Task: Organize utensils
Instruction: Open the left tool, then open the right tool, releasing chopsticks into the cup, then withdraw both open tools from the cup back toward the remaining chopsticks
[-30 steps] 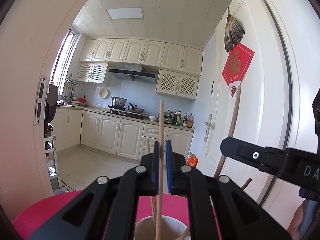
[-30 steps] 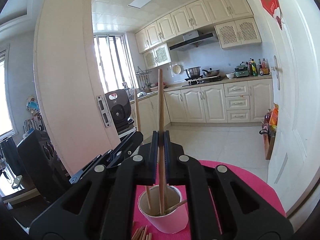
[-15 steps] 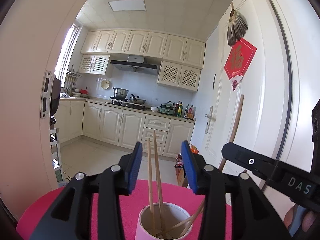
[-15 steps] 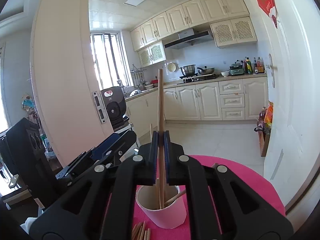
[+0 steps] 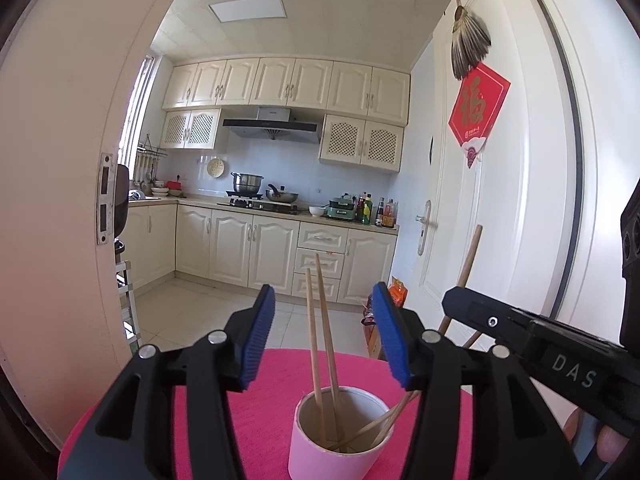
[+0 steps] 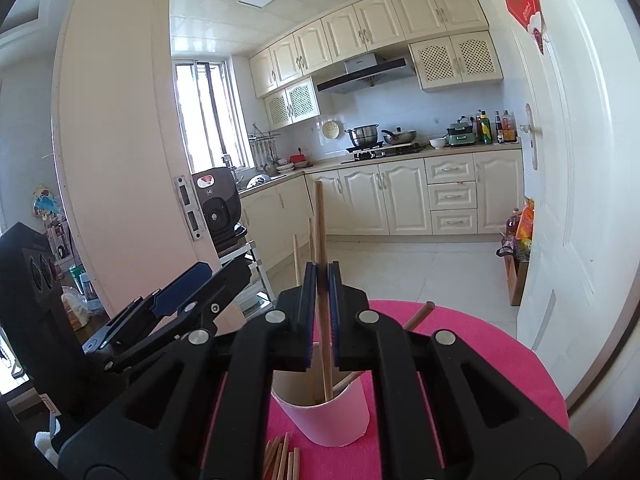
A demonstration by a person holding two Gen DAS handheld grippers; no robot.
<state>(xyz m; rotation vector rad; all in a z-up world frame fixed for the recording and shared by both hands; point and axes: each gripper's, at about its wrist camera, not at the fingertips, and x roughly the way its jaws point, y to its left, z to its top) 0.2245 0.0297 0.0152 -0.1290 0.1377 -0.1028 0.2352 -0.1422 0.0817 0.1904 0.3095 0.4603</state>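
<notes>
A white paper cup stands on the round pink table with several wooden chopsticks upright or leaning in it. My left gripper is open and empty, its blue pads either side of two upright chopsticks without touching them. My right gripper is shut on one wooden chopstick, held upright with its lower end inside the cup. The right gripper also shows at the right of the left wrist view.
Several loose chopsticks lie on the table in front of the cup. A white door stands close on the right, a cream door edge on the left. Kitchen cabinets and a tiled floor lie beyond the table.
My left gripper opened and let go of its chopstick, which now stands in the cup, then drew back a little. My right gripper still holds its chopstick, now lower in the cup.
</notes>
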